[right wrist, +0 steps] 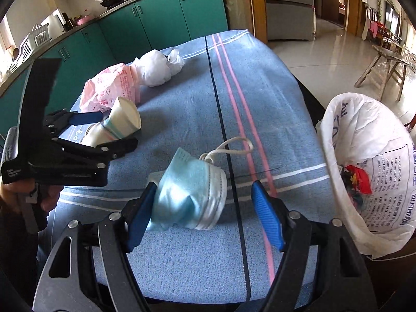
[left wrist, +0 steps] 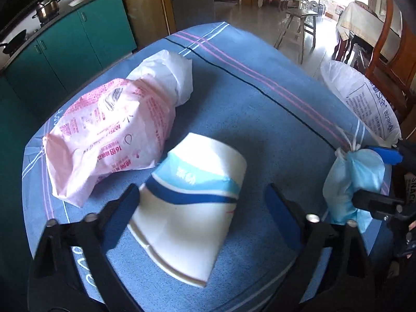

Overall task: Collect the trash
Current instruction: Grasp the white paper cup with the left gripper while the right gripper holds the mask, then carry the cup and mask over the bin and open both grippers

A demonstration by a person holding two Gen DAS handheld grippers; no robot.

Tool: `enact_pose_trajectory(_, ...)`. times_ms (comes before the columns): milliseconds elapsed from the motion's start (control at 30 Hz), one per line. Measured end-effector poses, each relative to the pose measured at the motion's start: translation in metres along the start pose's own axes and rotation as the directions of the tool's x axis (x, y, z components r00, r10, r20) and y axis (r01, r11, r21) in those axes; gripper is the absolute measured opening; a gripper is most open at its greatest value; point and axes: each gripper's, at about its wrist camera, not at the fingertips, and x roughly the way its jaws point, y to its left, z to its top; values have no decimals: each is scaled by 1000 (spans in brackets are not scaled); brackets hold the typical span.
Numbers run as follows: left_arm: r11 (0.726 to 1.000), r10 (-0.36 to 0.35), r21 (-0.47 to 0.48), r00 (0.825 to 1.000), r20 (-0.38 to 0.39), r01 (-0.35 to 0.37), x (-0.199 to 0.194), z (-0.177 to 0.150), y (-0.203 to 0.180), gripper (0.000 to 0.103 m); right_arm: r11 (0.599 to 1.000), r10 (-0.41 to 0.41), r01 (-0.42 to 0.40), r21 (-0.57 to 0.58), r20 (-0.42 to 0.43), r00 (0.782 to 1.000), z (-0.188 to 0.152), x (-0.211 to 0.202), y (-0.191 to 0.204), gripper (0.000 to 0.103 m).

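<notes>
A squashed white paper cup (left wrist: pixel 189 205) with blue stripes lies on the blue tablecloth (left wrist: pixel 260 119) between the open fingers of my left gripper (left wrist: pixel 202 200); the left pad touches it. The cup (right wrist: pixel 122 124) and left gripper (right wrist: pixel 101 132) also show in the right wrist view. A crumpled blue face mask (right wrist: pixel 189 195) lies between the open fingers of my right gripper (right wrist: pixel 205 213), against the left pad; it also shows in the left wrist view (left wrist: pixel 351 179). A pink wrapper (left wrist: pixel 109 135) and a white wad (left wrist: pixel 169 72) lie further back.
A bin lined with a white printed bag (right wrist: pixel 369 171) stands off the table's right edge, with coloured scraps inside; it shows in the left wrist view too (left wrist: pixel 364 98). Teal kitchen cabinets (right wrist: pixel 156 18) run behind the table. Wooden chairs (left wrist: pixel 390 52) stand at the right.
</notes>
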Motion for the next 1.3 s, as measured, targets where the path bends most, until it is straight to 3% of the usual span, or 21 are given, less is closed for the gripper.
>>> enact_pose_trajectory(33,1000,6,0,1000,6,-6,-2,0,0,74,1000,5,-5,3,-2,1000,0,1,0,73)
enact_pose_trajectory(167,999,-52,-7,998,36,52,-13,-6,4,65,999,25,-24,23,-20,999,3,12,-3,73)
enact_pose_trajectory(333,997,-82,1,994,72,82,-34,-18,-6,44,999,39,-38,31,-17,999,4,16,-4,73)
enact_pose_trajectory(367,995,-96,-14,993,74,97,-40,-23,-7,43,999,44,-44,28,-13,999,4,16,-3,70)
enact_pose_trajectory(400,993,-110,-29,991,82,113,-46,-26,-7,42,998,53,-52,26,-13,999,4,15,-3,56)
enact_pose_trajectory(433,992,-117,-39,989,88,121,-50,-29,-8,42,997,67,-67,25,-15,998,4,15,-3,44)
enact_pose_trajectory(500,991,-117,-61,988,98,123,-58,-36,-9,41,997,79,-79,28,-4,997,5,13,-4,33)
enact_pose_trajectory(600,987,-131,-79,982,133,142,-76,-41,-13,41,998,65,-66,25,28,997,6,7,-6,24)
enact_pose_trajectory(900,969,-211,-88,957,198,232,-108,-20,-40,41,994,-34,17,112,147,989,13,-35,-60,22)
enact_pose_trajectory(1133,970,-242,42,946,218,238,-99,31,-119,41,946,-228,170,277,192,955,3,-81,-148,22)
enact_pose_trajectory(1300,926,-373,117,915,156,358,-68,72,-184,42,922,-280,206,329,193,940,-15,-100,-190,22)
